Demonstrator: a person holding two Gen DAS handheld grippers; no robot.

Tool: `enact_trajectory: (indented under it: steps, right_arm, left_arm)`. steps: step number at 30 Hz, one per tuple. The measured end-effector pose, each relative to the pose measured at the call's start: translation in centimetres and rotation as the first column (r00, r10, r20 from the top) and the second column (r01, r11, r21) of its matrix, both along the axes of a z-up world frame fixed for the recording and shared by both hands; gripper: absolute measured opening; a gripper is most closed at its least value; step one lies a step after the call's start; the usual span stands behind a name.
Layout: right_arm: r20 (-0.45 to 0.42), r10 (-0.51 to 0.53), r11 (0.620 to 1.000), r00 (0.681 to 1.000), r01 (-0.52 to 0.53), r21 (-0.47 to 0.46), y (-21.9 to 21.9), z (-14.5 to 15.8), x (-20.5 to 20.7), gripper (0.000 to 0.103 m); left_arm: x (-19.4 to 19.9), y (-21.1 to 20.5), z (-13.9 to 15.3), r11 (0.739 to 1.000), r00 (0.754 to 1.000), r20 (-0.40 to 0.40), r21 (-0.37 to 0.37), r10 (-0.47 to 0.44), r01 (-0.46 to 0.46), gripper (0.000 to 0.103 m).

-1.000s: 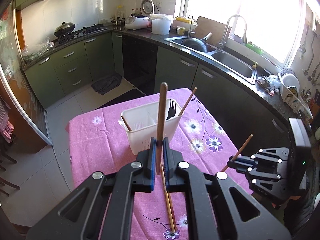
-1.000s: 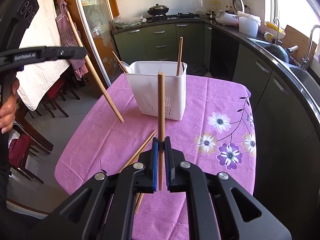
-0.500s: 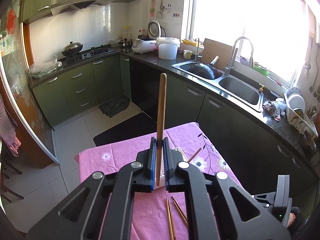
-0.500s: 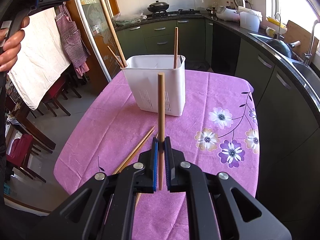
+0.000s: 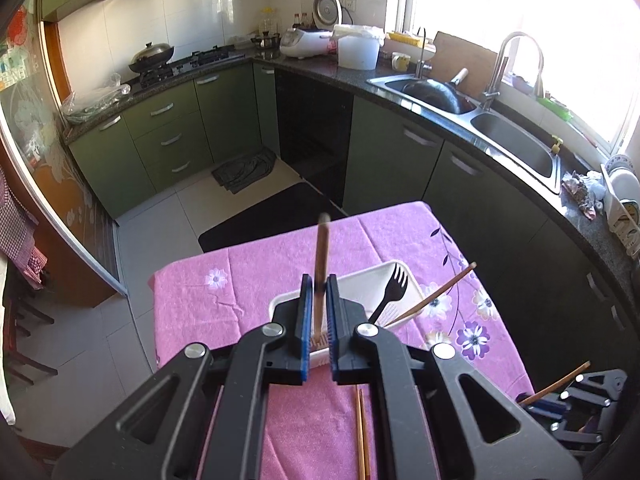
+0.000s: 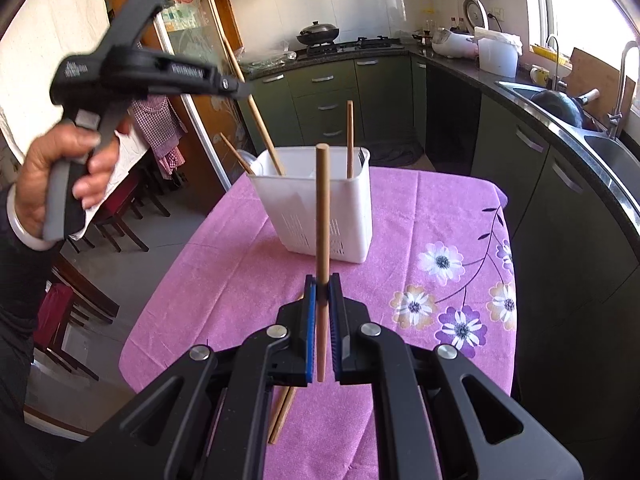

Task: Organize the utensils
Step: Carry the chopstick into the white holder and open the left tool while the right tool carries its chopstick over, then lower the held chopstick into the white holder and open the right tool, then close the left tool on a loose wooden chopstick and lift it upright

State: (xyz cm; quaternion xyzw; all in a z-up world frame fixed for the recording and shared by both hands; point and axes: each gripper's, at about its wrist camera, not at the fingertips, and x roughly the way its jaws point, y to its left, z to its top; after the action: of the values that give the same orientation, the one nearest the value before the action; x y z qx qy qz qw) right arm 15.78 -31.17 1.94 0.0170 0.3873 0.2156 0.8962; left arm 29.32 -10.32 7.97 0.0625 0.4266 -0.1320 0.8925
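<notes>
My left gripper (image 5: 316, 280) is right above the white utensil holder (image 5: 380, 280), and a wooden chopstick (image 5: 321, 264) stands between its jaws with a small gap on each side, its lower end inside the holder (image 6: 320, 208). From the right wrist view the left gripper (image 6: 236, 90) hovers over the holder's left side. My right gripper (image 6: 322, 282) is shut on another chopstick (image 6: 323, 216), held upright in front of the holder. A black fork (image 5: 390, 294) and other chopsticks (image 6: 350, 138) stand in the holder.
Two loose chopsticks (image 5: 361, 432) lie on the pink flowered tablecloth (image 6: 420, 216) near me. Green kitchen cabinets, a sink (image 5: 516, 144) and a stove surround the table. Chairs (image 6: 80, 280) stand at the left.
My left gripper rose, then dipped over the holder and lowered its chopstick inside; its jaws now look slightly parted. My right gripper stayed about where it was, still gripping its chopstick.
</notes>
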Motion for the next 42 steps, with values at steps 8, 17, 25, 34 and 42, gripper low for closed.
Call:
enact_trajectory:
  steps: [8,17,25,34,42]
  right_arm:
    - [0.153,-0.021,0.995,0.988,0.006,0.102,1.4,7.6,3.0,0.007]
    - [0.238,-0.146,0.985,0.960,0.120,0.121,4.1,12.1,10.3,0.007]
    - [0.112,-0.140,0.989,0.984,0.144,-0.031,7.5,5.4,14.7,0.007]
    - [0.122,-0.079,0.996,0.989,0.084,-0.037,7.6,5.8,11.4,0.015]
    - [0.028,-0.006,0.999,1.000,0.007,-0.047,4.0,3.2,3.4,0.016]
  left_arm:
    - [-2.2,1.6,-1.0,1.000,1.000,0.003,-0.019,-0.003,0.003,0.020]
    - [-8.6,2.8,1.3,0.999,0.994,0.092,0.005,-0.052,0.051,0.029]
    - [-10.3,3.1,-5.2,0.996,0.992,-0.086,0.003,-0.093,0.094,0.029]
    - [-10.0,1.4,-13.0,0.993,0.953,-0.279,-0.010,-0.120,0.122,0.029]
    - [-9.2,0.0,-19.7,0.991,0.891,-0.438,0.007,-0.117,0.134,0.029]
